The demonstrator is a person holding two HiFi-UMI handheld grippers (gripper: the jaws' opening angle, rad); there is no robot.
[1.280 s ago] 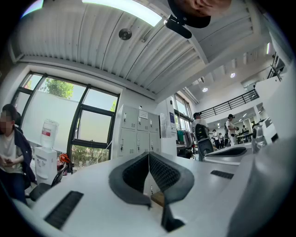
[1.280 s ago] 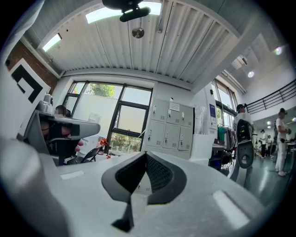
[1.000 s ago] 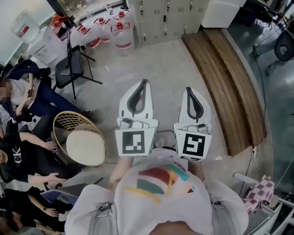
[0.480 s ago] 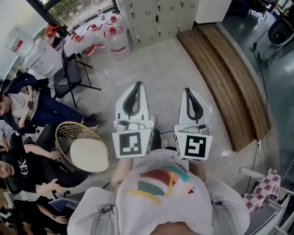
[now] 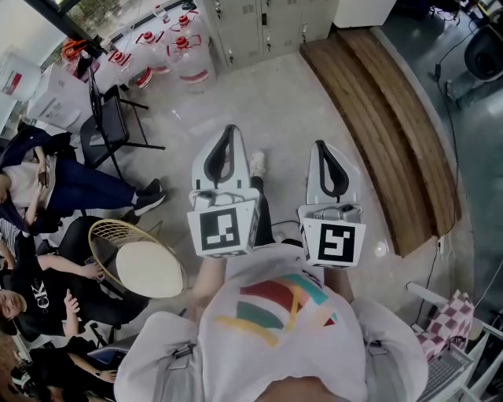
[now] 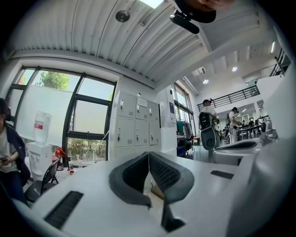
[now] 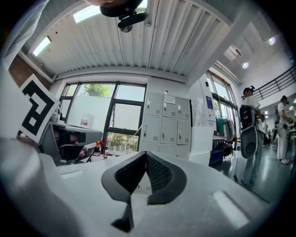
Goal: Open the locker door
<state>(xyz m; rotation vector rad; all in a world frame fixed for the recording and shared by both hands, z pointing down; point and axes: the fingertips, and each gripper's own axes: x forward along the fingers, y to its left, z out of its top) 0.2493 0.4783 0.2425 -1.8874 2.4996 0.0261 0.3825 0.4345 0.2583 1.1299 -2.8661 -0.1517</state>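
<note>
Two handheld grippers sit side by side just ahead of the person's chest, pointing level across the room. The left gripper [image 5: 228,132] has its jaws clenched together, the ribbed black pads meeting at the tips with nothing between them. The right gripper [image 5: 321,147] is likewise clenched and empty. The bank of grey lockers [image 5: 261,23] stands against the far wall at the top of the head view, well apart from both grippers, and every locker door that shows is closed. In both gripper views the lockers rise beyond the jaw tips, beside a large window [image 6: 90,118]. Water jugs [image 5: 189,61] with red caps stand on the floor left of the lockers, near a black folding chair [image 5: 108,122]. A curved wooden bench [image 5: 393,133] runs along the right. Seated people [image 5: 47,184] and a round rattan chair [image 5: 145,263] are at the left, and a white shoe [image 5: 257,163] shows between the grippers.
</note>
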